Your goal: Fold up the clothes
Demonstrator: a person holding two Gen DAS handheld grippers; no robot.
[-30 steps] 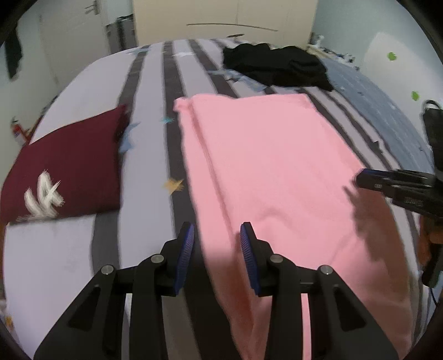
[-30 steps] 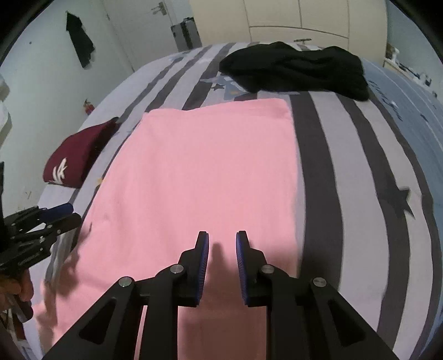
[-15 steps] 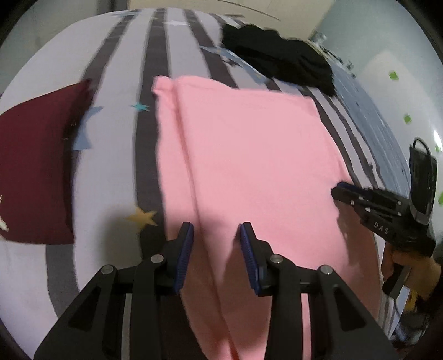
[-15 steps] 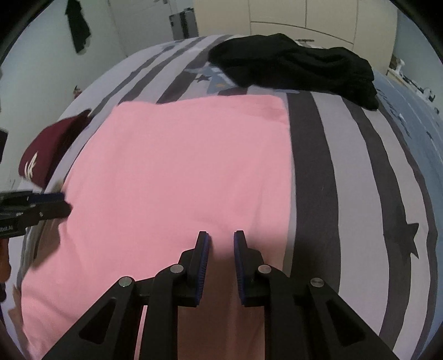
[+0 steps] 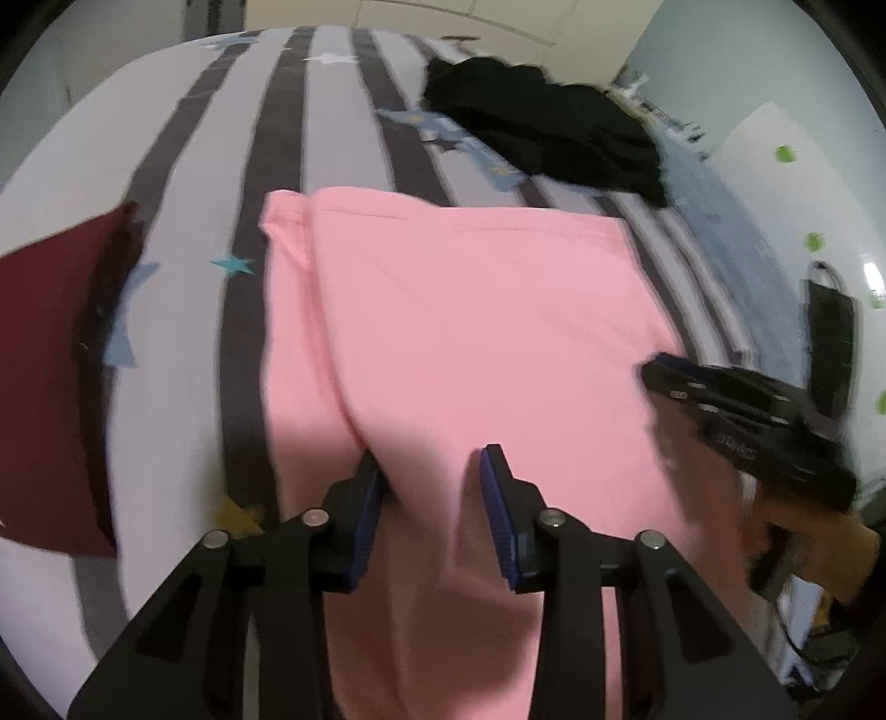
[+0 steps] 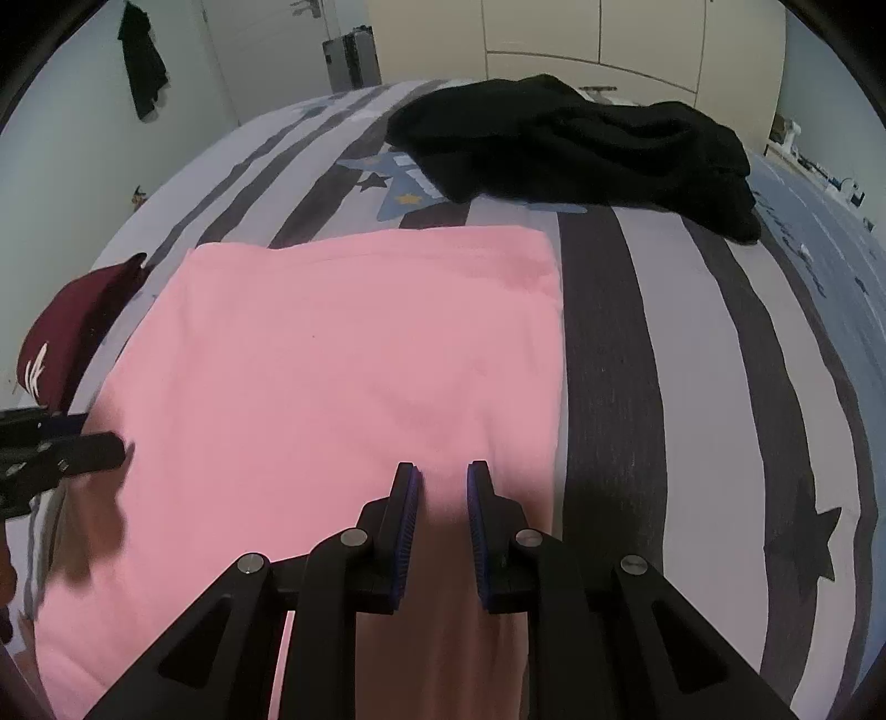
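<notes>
— Closing your left gripper [image 5: 429,487] over the near hem of the pink garment [image 5: 470,332] on the striped bed [image 5: 332,111]?
— Yes; cloth sits between its narrowing jaws.
— Your right gripper [image 6: 441,498] stays slightly apart, gripping nothing. Lifting unevenly could skew your fold.

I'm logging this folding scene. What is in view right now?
Pink garment: one, pink, flat mid-bed.
Black clothes: one heap, black, far end of bed.
Maroon cap: one, maroon, white logo, left of the pink garment.
Bed cover: one, grey and dark stripes with stars.
Wardrobe: cream, beyond the bed.
Left gripper: fingers closing, over the garment's left edge.
Right gripper: fingers narrowly apart, over its right part.
</notes>
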